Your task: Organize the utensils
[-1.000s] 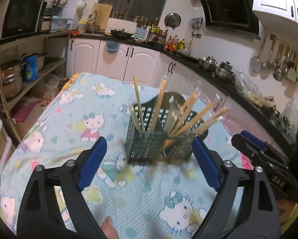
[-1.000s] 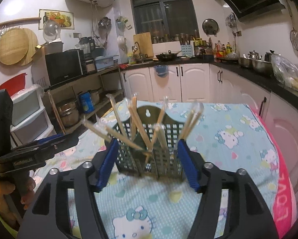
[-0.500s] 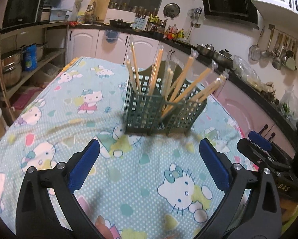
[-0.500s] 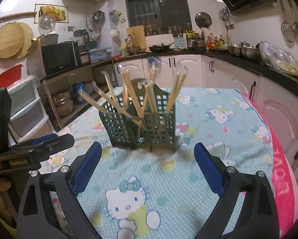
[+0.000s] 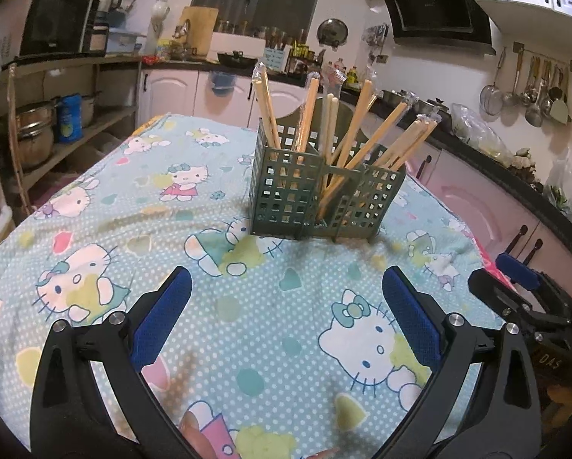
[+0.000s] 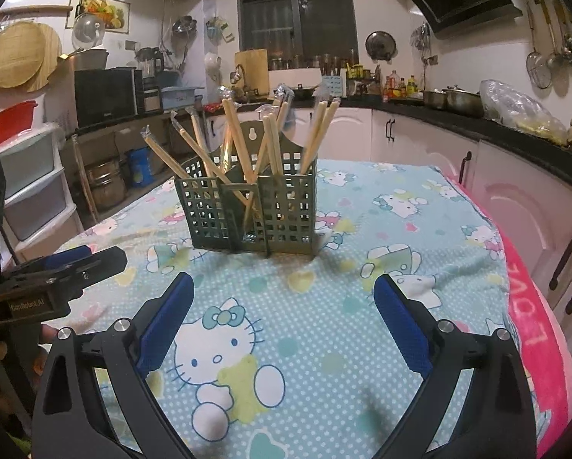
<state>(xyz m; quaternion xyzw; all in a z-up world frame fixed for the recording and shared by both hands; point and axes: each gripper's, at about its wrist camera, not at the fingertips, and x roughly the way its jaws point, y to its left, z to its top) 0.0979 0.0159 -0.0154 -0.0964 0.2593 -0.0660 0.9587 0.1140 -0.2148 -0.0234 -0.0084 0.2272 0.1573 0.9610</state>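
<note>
A green lattice utensil holder (image 5: 324, 195) stands upright on the Hello Kitty tablecloth (image 5: 140, 237), filled with several wrapped wooden chopsticks (image 5: 347, 134) that lean outward. It also shows in the right wrist view (image 6: 253, 212), with its chopsticks (image 6: 247, 145). My left gripper (image 5: 286, 321) is open and empty, well short of the holder. My right gripper (image 6: 284, 317) is open and empty, also set back from it. The right gripper shows at the right edge of the left wrist view (image 5: 523, 287); the left gripper shows at the left of the right wrist view (image 6: 67, 271).
Kitchen counters with pots (image 6: 454, 101) run along the right and back. Shelves with pots (image 5: 37, 134) and plastic drawers (image 6: 33, 183) stand left of the table. A pink towel (image 6: 530, 306) lies along the table's right edge.
Both grippers have pulled back from the holder and opened wide. A second ago their pads were at the holder's sides; now it stands free on the cloth.
</note>
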